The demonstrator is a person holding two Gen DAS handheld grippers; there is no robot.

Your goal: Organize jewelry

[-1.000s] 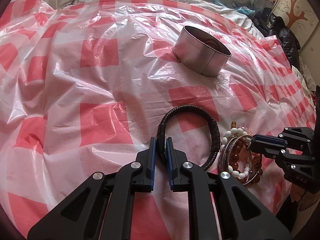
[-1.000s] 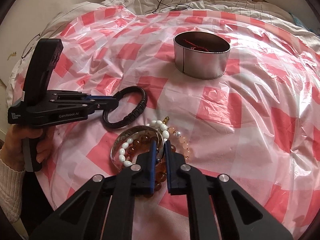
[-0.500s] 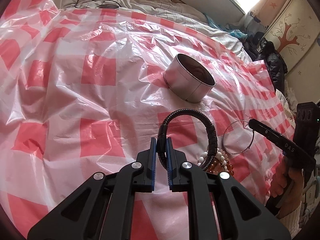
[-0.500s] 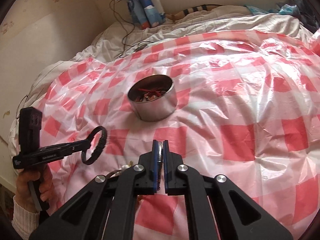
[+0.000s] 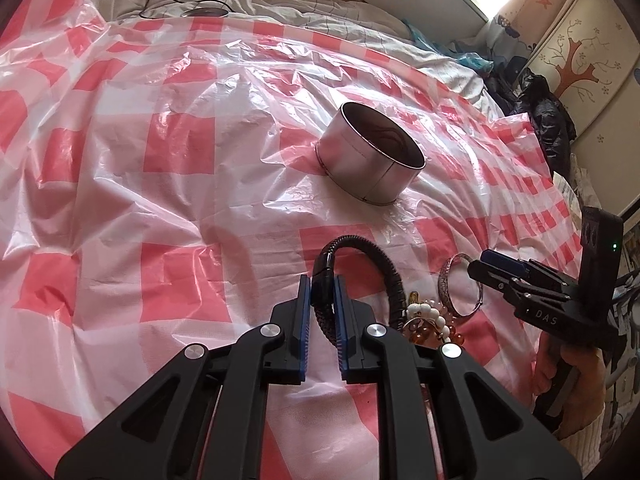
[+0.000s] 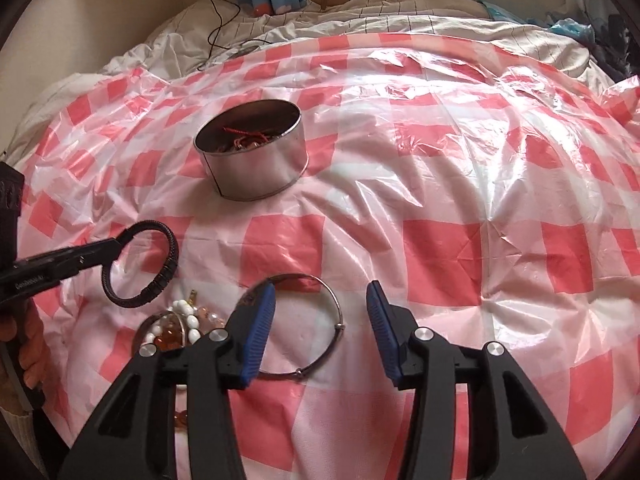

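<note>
My left gripper (image 5: 323, 286) is shut on a black braided bracelet (image 5: 390, 276) and holds it above the sheet; it also shows in the right wrist view (image 6: 160, 268). My right gripper (image 6: 322, 308) is open and empty, just above a thin silver bangle (image 6: 332, 308) lying on the sheet; the bangle also shows in the left wrist view (image 5: 460, 290). A pile of white and amber bead bracelets (image 6: 176, 326) lies left of it. A round metal tin (image 6: 252, 152) holding red cord and jewelry stands farther back, also in the left wrist view (image 5: 372, 160).
A red and white checked plastic sheet (image 6: 440, 200) covers the bed. Rumpled white bedding and a black cable (image 6: 216, 28) lie at the far edge. Dark clothes (image 5: 548, 108) and a painted wardrobe stand at the right.
My right gripper lifted the silver bangle, moved it right, then opened; the bangle now lies on the sheet apart from the bead pile. My left gripper raised the black bracelet.
</note>
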